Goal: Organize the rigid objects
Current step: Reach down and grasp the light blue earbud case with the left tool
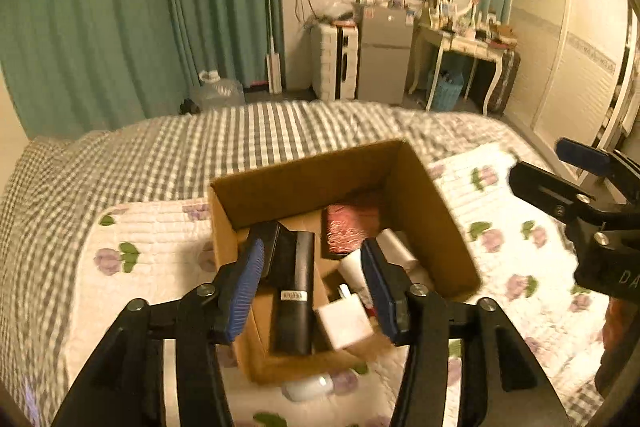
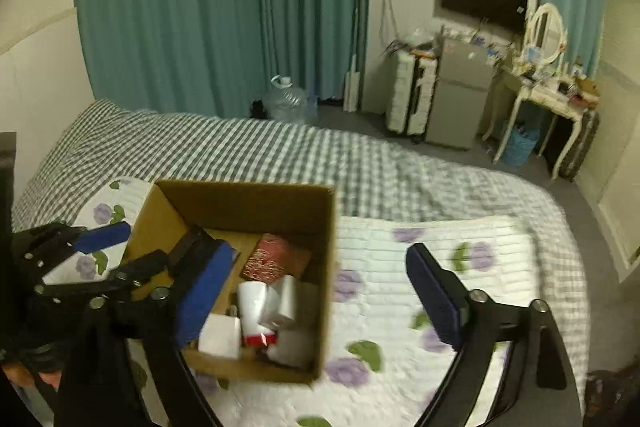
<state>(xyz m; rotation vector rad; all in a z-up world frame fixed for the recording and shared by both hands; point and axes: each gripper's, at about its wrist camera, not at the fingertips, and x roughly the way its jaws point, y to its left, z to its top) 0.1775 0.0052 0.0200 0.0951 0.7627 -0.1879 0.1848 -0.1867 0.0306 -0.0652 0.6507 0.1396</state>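
Both claws gape wide and empty, the left gripper (image 1: 312, 283) over the cardboard box (image 1: 420, 187), the right gripper (image 2: 320, 291) straddling its right wall. Most items look packed already (black case, red pouch, white charger); one white object (image 1: 308, 387) lies outside, just below the left claw, likely remaining.

Pretty dim, warm yellowish indoor light in the left wrist view, cooler in the right. Both are soft with motion blur, worst on the cardboard box (image 1: 432, 203) and the bed (image 2: 360, 155) cover. Heavy fisheye bending, black vignette in the corners.
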